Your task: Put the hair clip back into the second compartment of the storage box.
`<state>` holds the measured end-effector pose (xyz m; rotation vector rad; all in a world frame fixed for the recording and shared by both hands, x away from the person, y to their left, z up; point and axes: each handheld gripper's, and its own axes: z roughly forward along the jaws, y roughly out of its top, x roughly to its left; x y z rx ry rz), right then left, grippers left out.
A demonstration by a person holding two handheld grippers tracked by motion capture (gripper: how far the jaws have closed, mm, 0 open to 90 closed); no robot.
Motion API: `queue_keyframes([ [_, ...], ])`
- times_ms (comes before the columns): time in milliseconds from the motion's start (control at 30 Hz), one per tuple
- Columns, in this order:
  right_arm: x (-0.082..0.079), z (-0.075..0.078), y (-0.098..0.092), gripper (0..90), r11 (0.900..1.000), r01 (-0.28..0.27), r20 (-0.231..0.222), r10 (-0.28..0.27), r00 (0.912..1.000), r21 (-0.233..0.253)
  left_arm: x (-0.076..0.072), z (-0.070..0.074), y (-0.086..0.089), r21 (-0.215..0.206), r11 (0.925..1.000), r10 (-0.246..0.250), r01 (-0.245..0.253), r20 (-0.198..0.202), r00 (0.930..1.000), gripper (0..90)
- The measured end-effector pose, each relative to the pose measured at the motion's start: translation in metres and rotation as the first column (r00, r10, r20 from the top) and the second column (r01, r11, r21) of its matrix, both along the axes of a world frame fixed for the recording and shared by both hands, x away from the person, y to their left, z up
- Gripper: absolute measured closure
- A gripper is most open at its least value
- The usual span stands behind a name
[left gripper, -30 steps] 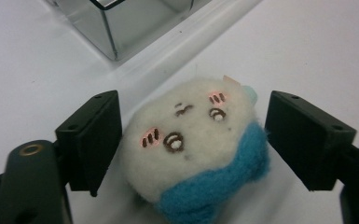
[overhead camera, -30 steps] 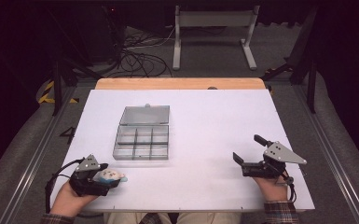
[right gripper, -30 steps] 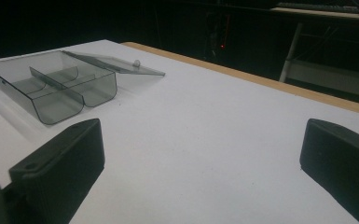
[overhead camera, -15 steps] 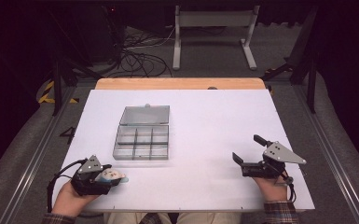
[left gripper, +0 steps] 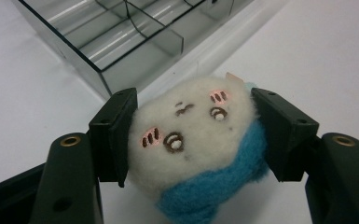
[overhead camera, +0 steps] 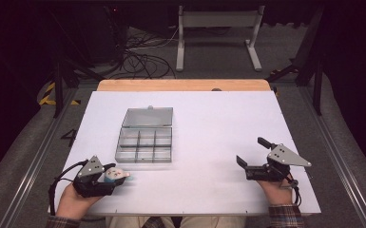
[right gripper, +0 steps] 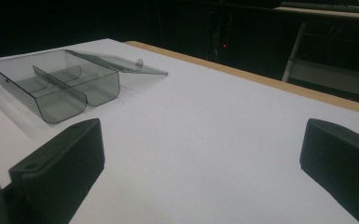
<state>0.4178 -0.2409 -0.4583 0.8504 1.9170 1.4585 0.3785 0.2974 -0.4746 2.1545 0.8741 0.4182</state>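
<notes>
White table | left gripper clamps cream-and-blue felt toy | right gripper jaws apart, empty

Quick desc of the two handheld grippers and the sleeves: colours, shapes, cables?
Both are black. The left gripper and right gripper each carry a grey three-cornered plate with small holes and trail a black cable. Jaws are blocky black pads; brass-coloured inserts sit in the left gripper's arms. The cuffs at both wrists are plaid.

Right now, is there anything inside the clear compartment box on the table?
The compartment box sits open, its lid folded back flat. Every compartment visible looks empty. The plush toy is outside it, clamped in the left gripper.
</notes>
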Motion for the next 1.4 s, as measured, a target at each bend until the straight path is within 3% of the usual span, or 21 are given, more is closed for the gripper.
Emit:
queue_keyframes([
  [200, 0.0, 0.0, 0.0, 0.3, 1.0, 0.001, -0.003, -0.001, 1.0, -0.001, -0.001, 0.005, -0.001, 0.001, 0.9996, 0.029, -0.029, 0.057, 0.998, 37.0],
  [400, 0.0, 0.0, 0.0, 0.3, 1.0, -0.011, -0.002, 0.011, 0.9999, 0.021, -0.002, 0.009, -0.001, -0.026, 0.9986, 0.049, -0.047, 0.083, 0.9954, 37.6],
  [700, 0.0, 0.0, 0.0, 0.3, 1.0, -0.011, -0.002, 0.011, 0.9999, 0.013, 0.001, 0.011, -0.003, -0.045, 0.9977, 0.055, -0.05, 0.108, 0.9926, 38.1],
  [967, 0.0, 0.0, 0.0, 0.3, 1.0, -0.009, -0.006, 0.01, 0.9999, 0.016, 0.003, 0.017, -0.007, -0.073, 0.9956, 0.069, -0.058, 0.155, 0.9855, 38.6],
  [1400, 0.002, -0.001, 0.0, 0.3, 1.0, 0.002, -0.021, -0.001, 0.9998, 0.011, 0.015, 0.023, -0.011, -0.117, 0.9915, 0.077, -0.058, 0.169, 0.9826, 38.9],
])
